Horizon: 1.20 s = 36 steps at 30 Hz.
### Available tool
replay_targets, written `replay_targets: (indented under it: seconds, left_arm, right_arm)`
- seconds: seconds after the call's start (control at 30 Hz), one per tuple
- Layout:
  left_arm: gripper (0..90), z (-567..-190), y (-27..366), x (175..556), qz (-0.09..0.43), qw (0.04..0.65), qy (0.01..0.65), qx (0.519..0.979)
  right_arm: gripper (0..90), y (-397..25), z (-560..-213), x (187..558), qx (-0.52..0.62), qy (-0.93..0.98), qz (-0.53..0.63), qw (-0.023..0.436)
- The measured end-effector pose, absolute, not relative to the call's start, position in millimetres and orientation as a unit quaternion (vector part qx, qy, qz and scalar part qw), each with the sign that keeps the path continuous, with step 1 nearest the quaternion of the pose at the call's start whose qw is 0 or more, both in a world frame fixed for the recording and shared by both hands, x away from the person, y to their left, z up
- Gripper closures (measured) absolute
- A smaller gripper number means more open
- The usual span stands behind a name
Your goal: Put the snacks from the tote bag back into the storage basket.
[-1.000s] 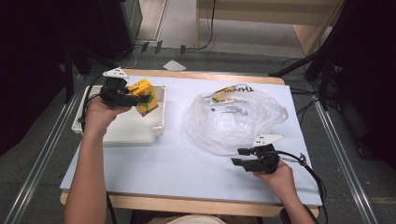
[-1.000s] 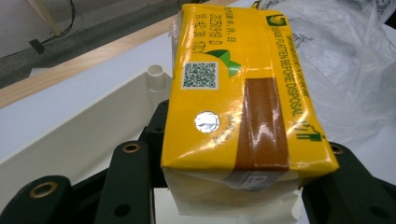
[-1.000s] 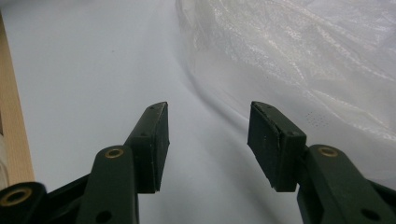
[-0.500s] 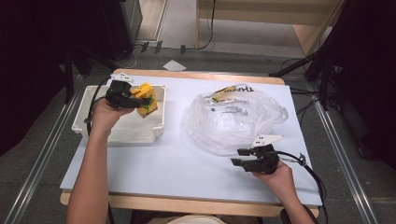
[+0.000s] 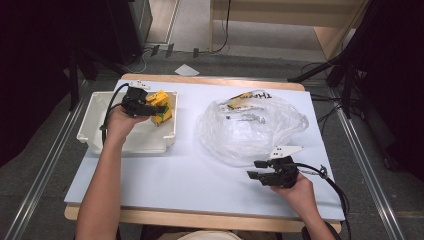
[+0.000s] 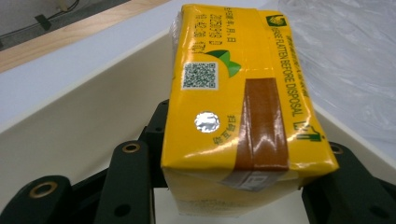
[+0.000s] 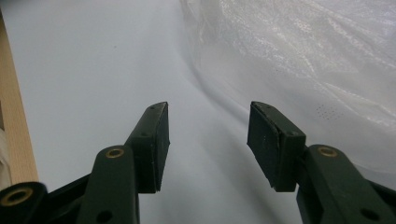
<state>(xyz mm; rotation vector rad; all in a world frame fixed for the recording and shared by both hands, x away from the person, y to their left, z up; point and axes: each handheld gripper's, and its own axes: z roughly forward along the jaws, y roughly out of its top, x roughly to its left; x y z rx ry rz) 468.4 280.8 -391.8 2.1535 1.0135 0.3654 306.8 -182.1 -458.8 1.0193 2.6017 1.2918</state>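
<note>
at the left side of the tabletop i saw the white tray (image 5: pixel 95 131), which stood near the far left corner. my left gripper (image 5: pixel 150 107) was above the right part of this tray, and it was clenched on the yellow carton (image 5: pixel 161 106). in the left gripper view the yellow carton (image 6: pixel 238 107) sat between the two black jaws, which pressed on its left and right sides, and the inner wall of the white tray (image 6: pixel 74 130) was behind it. the carton had a small square code, a silver round seal and a brown stripe on its top face. i could not tell if the carton touched the bottom of the tray.

in the middle, toward the right half of the tabletop, the clear plastic bag (image 5: pixel 247 127) lay crumpled, well apart from the tray.

near the front right corner i held my right gripper (image 5: pixel 257 170), just beside the near edge of the bag. in the right gripper view its jaws stood released with a wide gap and nothing between them, above the white surface, with the clear plastic bag (image 7: pixel 317 56) at the right.
</note>
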Motion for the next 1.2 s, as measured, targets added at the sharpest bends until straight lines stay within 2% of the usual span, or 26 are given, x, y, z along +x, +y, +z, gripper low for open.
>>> replay_targets:
  seconds: [0.37,0.9,1.2]
  left_arm:
    - [52.3,-406.9,270.4,477.1,0.141,0.341,0.389,0.844]
    - [50.9,-415.6,277.3,476.2,0.143,0.377,0.385,0.83]
    - [45.0,-412.3,279.1,474.2,0.123,0.378,0.394,0.829]
  right_arm:
    - [49.8,-182.1,-459.7,306.4,0.332,0.846,0.416,0.03]
    - [50.3,-181.3,-460.9,305.5,0.33,0.849,0.411,0.03]
    - [50.0,-181.2,-461.1,305.0,0.328,0.851,0.41,0.029]
